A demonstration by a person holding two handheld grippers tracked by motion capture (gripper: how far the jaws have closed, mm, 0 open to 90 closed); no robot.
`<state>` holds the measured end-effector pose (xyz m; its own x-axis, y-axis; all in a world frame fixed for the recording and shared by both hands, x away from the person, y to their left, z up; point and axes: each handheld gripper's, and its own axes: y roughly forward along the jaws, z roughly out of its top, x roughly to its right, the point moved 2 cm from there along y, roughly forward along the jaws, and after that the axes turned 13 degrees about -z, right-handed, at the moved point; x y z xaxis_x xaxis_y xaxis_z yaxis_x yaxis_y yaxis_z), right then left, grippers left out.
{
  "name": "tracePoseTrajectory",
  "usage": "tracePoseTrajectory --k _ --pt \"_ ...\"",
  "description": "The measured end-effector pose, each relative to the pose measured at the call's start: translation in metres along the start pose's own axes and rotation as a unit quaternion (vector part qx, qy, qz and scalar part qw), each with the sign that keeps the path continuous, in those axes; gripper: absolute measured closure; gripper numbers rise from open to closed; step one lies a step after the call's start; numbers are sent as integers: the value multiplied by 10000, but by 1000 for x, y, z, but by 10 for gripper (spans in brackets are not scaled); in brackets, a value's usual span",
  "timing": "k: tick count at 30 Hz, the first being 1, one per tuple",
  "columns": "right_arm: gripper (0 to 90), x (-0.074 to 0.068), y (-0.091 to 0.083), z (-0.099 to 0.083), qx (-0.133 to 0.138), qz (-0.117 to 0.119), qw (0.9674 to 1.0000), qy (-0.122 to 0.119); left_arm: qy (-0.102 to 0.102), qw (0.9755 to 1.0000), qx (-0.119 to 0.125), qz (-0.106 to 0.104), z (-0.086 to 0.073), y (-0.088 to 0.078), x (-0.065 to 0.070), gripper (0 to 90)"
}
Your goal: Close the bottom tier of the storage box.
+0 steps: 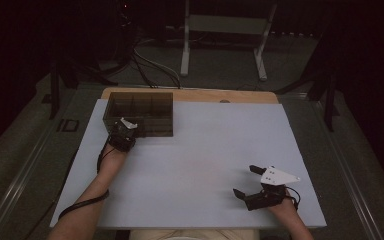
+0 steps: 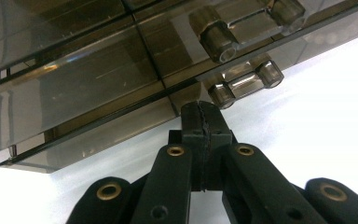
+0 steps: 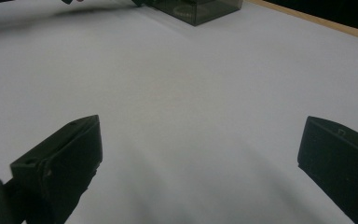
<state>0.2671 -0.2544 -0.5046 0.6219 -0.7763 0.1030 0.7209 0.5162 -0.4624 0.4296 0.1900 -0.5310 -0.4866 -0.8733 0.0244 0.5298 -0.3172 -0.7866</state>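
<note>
A smoky, see-through box (image 1: 140, 112) with several compartments stands at the back left of the white table top (image 1: 205, 150). My left gripper (image 1: 125, 131) is right at the box's front wall, held by a hand that comes in from the lower left. In the left gripper view its jaws (image 2: 204, 119) are pressed together with nothing between them, their tip just under the box (image 2: 74, 84) and beside a clear latch (image 2: 244, 84). My right gripper (image 1: 245, 181) rests near the front right of the table, jaws wide apart. The right gripper (image 3: 200, 149) has bare table between its jaws.
The table's wooden edge (image 1: 190, 95) runs behind the box. A black cable (image 1: 82, 202) trails from the left gripper off the table's left side. Beyond the table lie dark floor, cables and a pale metal stand (image 1: 225, 30). The box's corner (image 3: 196, 9) is far ahead of the right gripper.
</note>
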Motion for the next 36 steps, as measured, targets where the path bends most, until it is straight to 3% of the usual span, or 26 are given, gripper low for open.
tracePoseTrajectory --k 7,17,26,36 --pt "0 0 0 0 -12 9 10000 3 121 9999 -27 22 6 -2 0 900" --pt "0 0 1 -1 -41 12 10000 -20 86 10000 -28 -24 5 -1 -1 900" --pt "0 1 0 -1 -26 5 10000 -15 -2 9998 93 -165 3 -4 -3 900" --pt "0 0 0 0 -30 0 10000 -21 -134 9995 124 -265 3 -15 4 900"
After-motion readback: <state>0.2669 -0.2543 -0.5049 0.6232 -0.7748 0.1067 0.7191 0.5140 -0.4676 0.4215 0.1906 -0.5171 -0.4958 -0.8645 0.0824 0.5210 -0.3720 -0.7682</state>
